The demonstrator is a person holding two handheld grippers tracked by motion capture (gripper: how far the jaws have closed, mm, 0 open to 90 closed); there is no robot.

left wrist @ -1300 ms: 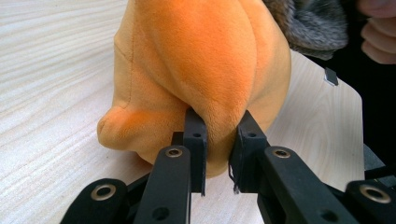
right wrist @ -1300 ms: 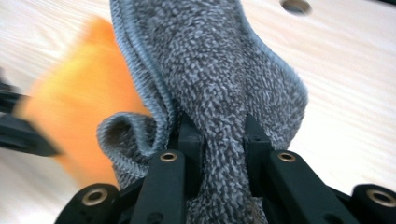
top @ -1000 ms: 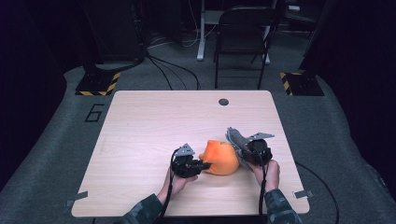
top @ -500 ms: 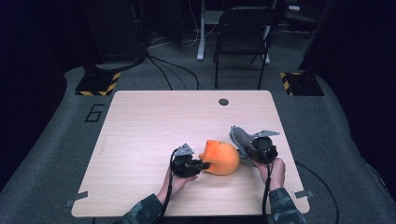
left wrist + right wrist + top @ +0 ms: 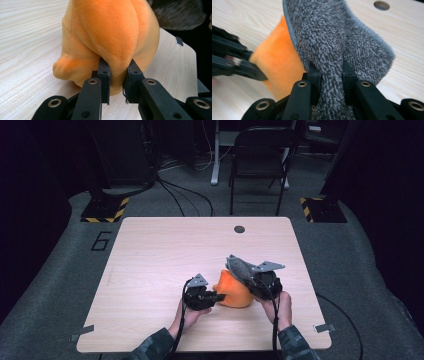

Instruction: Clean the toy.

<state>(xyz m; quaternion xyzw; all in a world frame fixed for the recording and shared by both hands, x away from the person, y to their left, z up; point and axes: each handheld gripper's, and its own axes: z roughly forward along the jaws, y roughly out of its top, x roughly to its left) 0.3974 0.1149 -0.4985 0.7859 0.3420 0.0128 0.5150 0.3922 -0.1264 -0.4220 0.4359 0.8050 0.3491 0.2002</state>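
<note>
High view: an orange plush toy [image 5: 234, 292] sits on the wooden table [image 5: 150, 260] near its front edge, between the two grippers. The left gripper [image 5: 216, 297] has its jaws pinched tight on a fold of the plush, seen up close in the left gripper view [image 5: 110, 37]. The right gripper [image 5: 246, 276], just right of the toy, is clamped on a grey shaggy cloth [image 5: 342, 42] that stands above the plush and the table.

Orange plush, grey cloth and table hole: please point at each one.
Orange plush [image 5: 110, 32]: left gripper view, its bulging middle.
Grey cloth [image 5: 337, 37]: right gripper view, its fuzzy face.
Table hole [image 5: 239, 229]: high view, its centre.
</note>
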